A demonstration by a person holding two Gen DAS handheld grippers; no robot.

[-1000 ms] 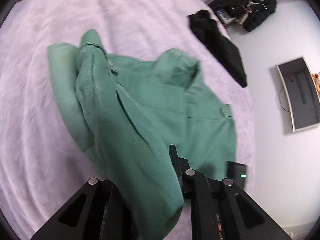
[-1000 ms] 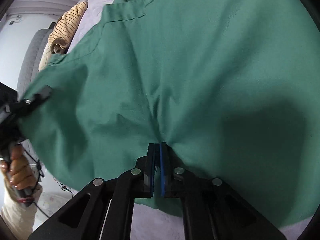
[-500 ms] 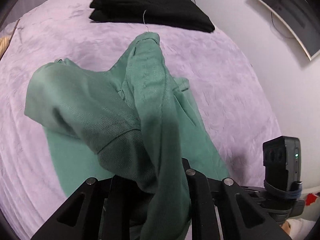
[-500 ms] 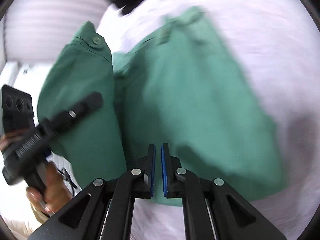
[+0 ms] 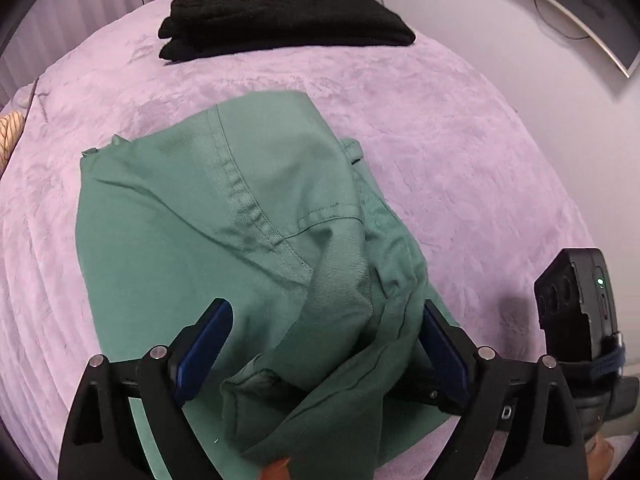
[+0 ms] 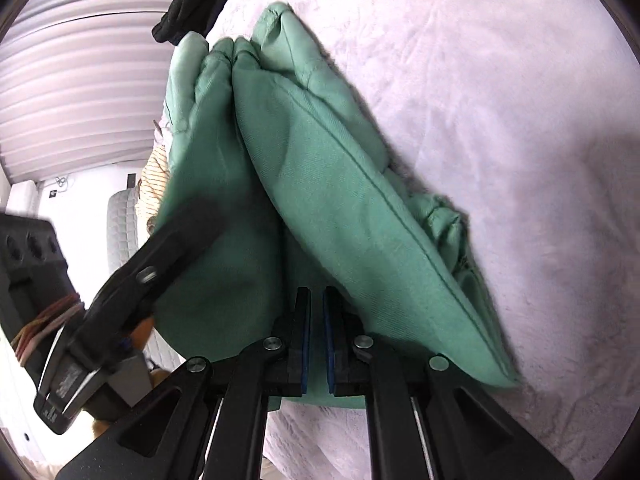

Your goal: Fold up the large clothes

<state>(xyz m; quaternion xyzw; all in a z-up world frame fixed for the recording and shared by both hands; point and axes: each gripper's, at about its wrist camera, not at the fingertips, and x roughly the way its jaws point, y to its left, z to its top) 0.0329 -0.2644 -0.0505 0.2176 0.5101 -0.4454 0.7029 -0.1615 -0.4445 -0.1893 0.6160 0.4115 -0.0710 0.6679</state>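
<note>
Since earlier frame, green garment (image 5: 224, 240) folded over, now lying mid-bed (image 5: 460, 152). Left tongs (image 5: 324, 344) opening, wide apart, cloth loose between. Right tongs (image 6: 316, 336) together, apparently empty. Next: withdraw without dragging fold; flatten bunched near edge.

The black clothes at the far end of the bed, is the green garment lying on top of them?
No. In the left wrist view the green garment lies apart from the black clothes, with bare purple bedspread between them.

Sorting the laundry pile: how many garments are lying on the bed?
3: green garment near the grippers, black one at the far edge, striped one barely showing at the left edge; others may be hidden.
</note>
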